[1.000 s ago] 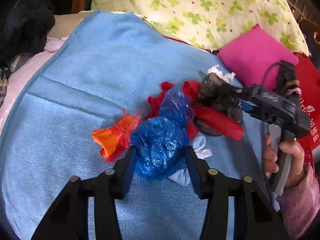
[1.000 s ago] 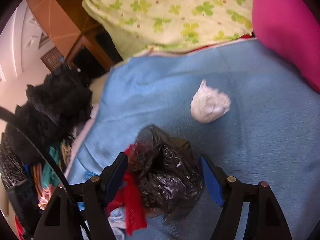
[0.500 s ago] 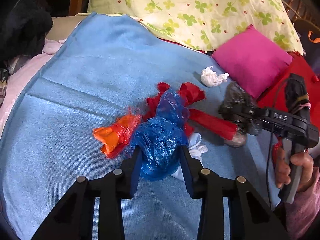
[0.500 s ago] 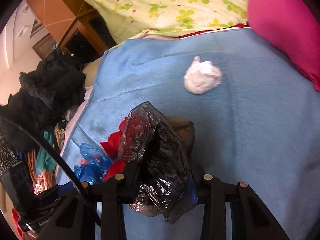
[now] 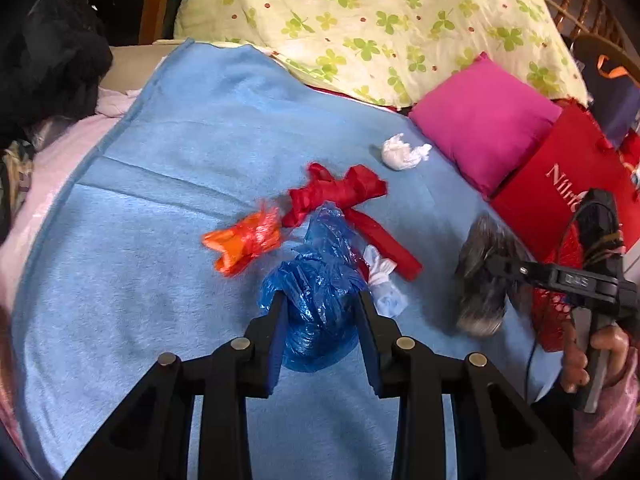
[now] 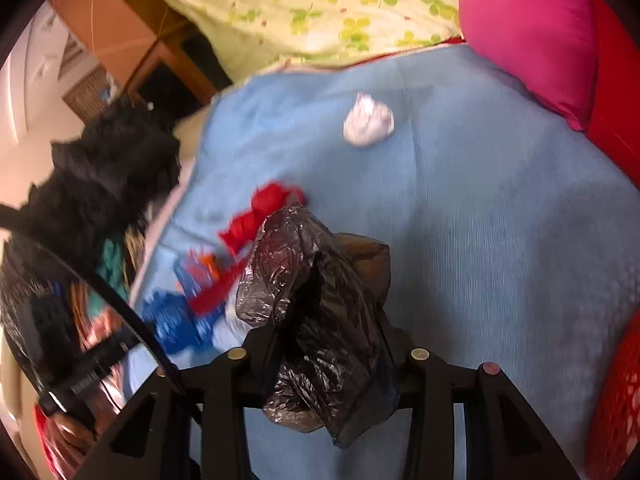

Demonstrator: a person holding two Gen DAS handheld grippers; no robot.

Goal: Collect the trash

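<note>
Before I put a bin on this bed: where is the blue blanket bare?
Bare: the blue blanket left of the orange wrapper, up to the floral quilt. Crowded: the middle, around the red bag, blue bag and white wad.

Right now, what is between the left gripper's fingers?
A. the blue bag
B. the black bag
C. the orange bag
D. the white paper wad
A: the left gripper pinches the blue bag; the black bag is in the right gripper.

My left gripper [image 5: 322,312] is matte black plastic with blue-lined jaws and round brass screws along its struts. My right gripper [image 6: 326,344] matches it, trailing a thin black cable. My sleeve [image 5: 608,432] is pink.
</note>
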